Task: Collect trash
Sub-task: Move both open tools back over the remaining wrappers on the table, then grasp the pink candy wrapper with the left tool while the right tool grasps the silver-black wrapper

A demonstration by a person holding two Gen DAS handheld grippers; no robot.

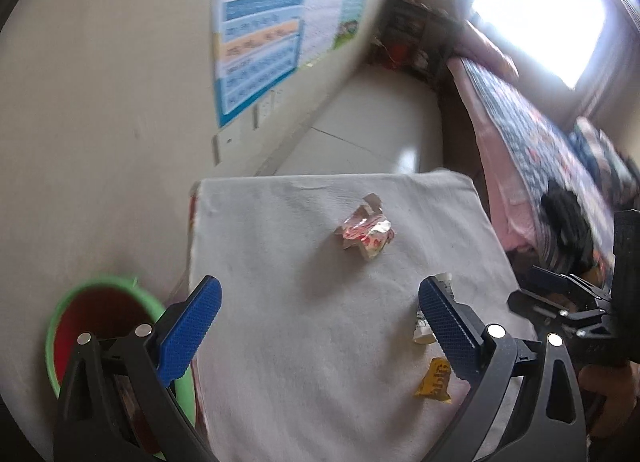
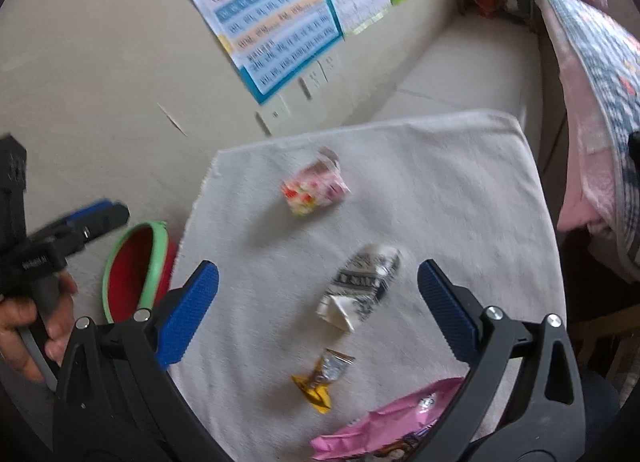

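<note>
Four pieces of trash lie on a white cloth (image 2: 440, 189) spread over a small table by the wall; none is yet picked up.

Farthest off, a crumpled red-and-white wrapper (image 2: 314, 187), puffed into a loose box shape; nearer, a black-and-white packet (image 2: 362, 288), flattened, one end folded white; nearer again, a small yellow sweet wrapper (image 2: 320, 382), twisted, with a foil end; at the near edge a pink bag (image 2: 392, 426), partly hidden behind the right tool's frame.

Handling, by judgement: all light, thin and crinkly; soft, no fragility; foil and plastic likely slippery and apt to slide on the cloth; best pinched across a raised fold or twisted end, not pressed flat; the puffed wrapper will crush under the pads, which does no harm.

Left gripper (image 1: 320, 326) spread wide, nothing between its blue pads, hovering above the cloth with the red-and-white wrapper ahead; right gripper (image 2: 318, 312) likewise wide apart and empty, the black-and-white packet lying between its fingers in view, whether touching cannot be told.

Container: a green-rimmed bin (image 1: 120, 290), red inside, standing just beside the table's left edge, lower than the cloth; no contents can be made out.
</note>
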